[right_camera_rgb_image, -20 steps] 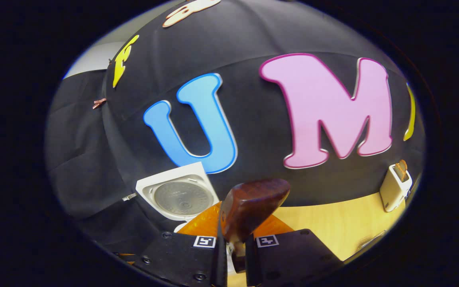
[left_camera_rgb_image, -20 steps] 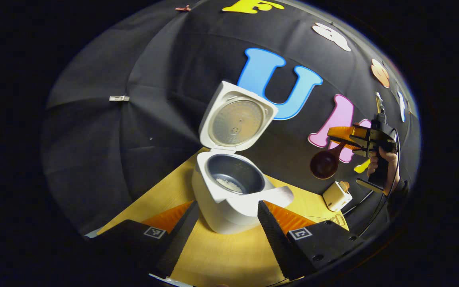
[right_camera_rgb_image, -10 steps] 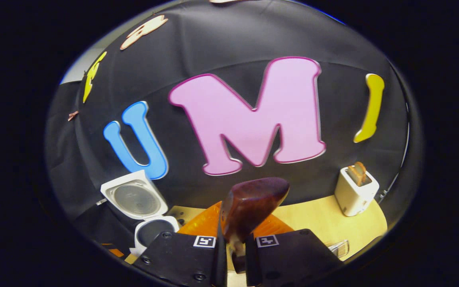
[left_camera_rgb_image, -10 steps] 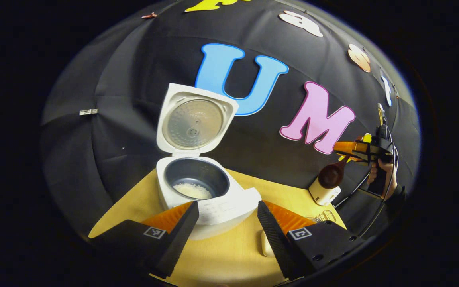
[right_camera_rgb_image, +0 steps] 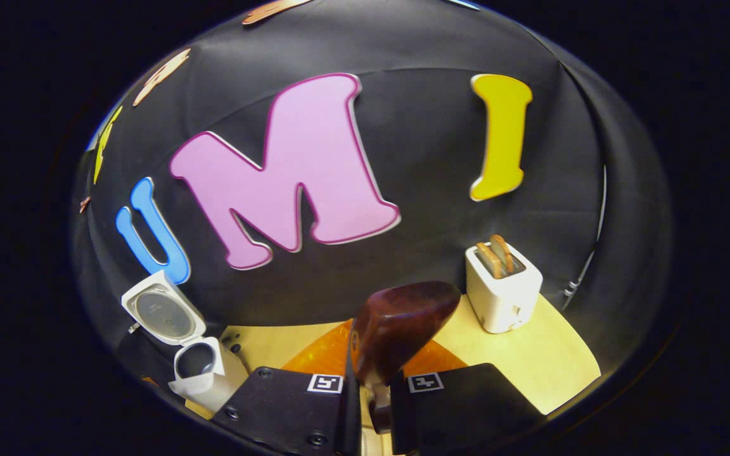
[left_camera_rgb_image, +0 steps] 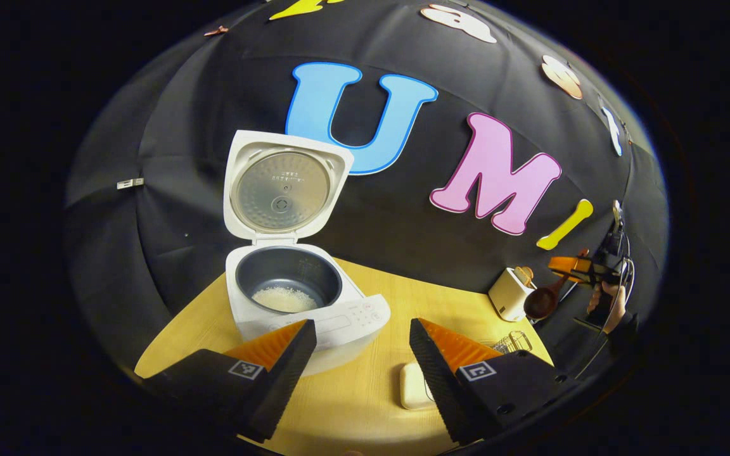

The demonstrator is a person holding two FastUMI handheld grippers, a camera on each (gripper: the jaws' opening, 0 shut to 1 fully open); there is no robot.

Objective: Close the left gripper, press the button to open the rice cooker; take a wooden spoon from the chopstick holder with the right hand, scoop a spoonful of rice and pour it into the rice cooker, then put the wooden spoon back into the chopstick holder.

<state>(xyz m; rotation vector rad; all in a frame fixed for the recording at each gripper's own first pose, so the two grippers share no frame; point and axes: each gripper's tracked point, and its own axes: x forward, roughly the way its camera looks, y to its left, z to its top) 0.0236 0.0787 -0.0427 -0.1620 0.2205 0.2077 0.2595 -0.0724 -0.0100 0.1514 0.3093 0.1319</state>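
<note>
left gripper view: left gripper [left_camera_rgb_image: 362, 354] fingers spread wide, holding nothing, above the wooden surface [left_camera_rgb_image: 365, 405]. rice cooker [left_camera_rgb_image: 295, 297] just ahead, lid up, rice in the pot. far right, a hand [left_camera_rgb_image: 606, 304] holds the right gripper [left_camera_rgb_image: 571, 269] with the wooden spoon [left_camera_rgb_image: 542, 301] near the toaster [left_camera_rgb_image: 509, 292]. right gripper view: fingers pinch the spoon handle, bowl up front; toaster beyond, cooker low left.
</note>
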